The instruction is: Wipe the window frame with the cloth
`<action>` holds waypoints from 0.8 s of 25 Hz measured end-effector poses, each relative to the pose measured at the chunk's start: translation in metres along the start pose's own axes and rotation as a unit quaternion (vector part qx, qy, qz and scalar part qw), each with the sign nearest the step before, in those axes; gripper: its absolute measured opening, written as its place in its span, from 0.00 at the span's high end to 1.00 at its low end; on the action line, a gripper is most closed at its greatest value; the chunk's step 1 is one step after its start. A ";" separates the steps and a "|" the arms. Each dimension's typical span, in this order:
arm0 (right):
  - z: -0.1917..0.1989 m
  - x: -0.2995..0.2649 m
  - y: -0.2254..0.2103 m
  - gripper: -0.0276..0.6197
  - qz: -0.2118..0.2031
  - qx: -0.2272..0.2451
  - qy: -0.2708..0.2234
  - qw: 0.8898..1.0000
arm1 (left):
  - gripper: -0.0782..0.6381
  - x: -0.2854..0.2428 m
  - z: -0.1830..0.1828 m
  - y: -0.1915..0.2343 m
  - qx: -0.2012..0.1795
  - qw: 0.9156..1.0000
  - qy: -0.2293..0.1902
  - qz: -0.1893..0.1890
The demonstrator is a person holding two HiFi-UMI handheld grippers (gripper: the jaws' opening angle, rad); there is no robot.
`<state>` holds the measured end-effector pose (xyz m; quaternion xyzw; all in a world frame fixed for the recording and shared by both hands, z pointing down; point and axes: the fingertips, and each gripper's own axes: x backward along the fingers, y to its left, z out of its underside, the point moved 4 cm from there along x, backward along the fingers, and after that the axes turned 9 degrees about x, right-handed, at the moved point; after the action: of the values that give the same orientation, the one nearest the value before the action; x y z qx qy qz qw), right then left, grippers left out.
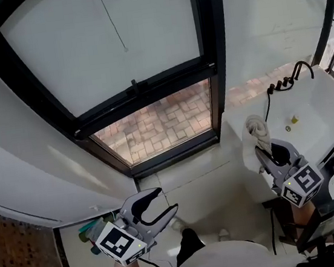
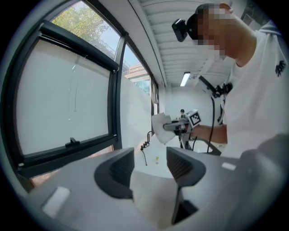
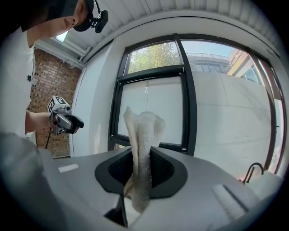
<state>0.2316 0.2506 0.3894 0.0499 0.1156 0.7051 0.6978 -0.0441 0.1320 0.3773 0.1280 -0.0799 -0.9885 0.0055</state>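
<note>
And the right gripper (image 1: 267, 150) was clamped tight on the cloth (image 1: 256, 130), both jaws pressed into the pale towelling, with a folded tuft standing up past the tips. The right gripper view showed the pinch plainly: cloth between the jaws, a tail hanging below.

The cloth was out at the right of the scene, in front of the white basin (image 1: 327, 99), and well apart from the black window frame (image 1: 149, 90) on the far side. No contact, so the wiping looked not yet begun; this seemed to be the approach.

The left gripper (image 1: 166, 200) hung low at the near left, jaws spread wide and nothing between them, pointing across toward the other gripper.

To do the step well, it seemed best to carry the tuft over to the frame's horizontal bar and lead with the cloth, not the jaw tips. Only the part above the jaws could wipe, so a slight tilt would have put its broad side flat on the bar. A small latch (image 1: 137, 86) sat on that crossbar and could snag the towelling, so easing round it looked wise. The clamp needed to hold firm, since dragging could tug the cloth out.
</note>
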 end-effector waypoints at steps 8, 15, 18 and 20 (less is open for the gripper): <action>-0.005 0.034 0.008 0.84 -0.034 0.014 -0.008 0.999 | 0.55 0.007 0.004 -0.047 0.002 1.000 -0.014 -0.006; -0.021 0.031 0.015 0.84 -0.042 0.029 -0.020 0.999 | 0.55 0.017 -0.002 -0.054 -0.005 1.000 -0.020 -0.011; -0.029 0.034 0.020 0.84 -0.044 0.033 -0.025 0.998 | 0.55 0.017 -0.002 -0.058 -0.010 1.000 -0.017 -0.006; -0.030 0.037 0.021 0.84 -0.042 0.032 -0.024 0.998 | 0.55 0.017 -0.004 -0.062 -0.015 1.000 -0.016 -0.002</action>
<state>0.2032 0.2850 0.3616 0.0840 0.1232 0.6701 0.7271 -0.0591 0.1921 0.3590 0.1119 -0.0648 -0.9916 0.0045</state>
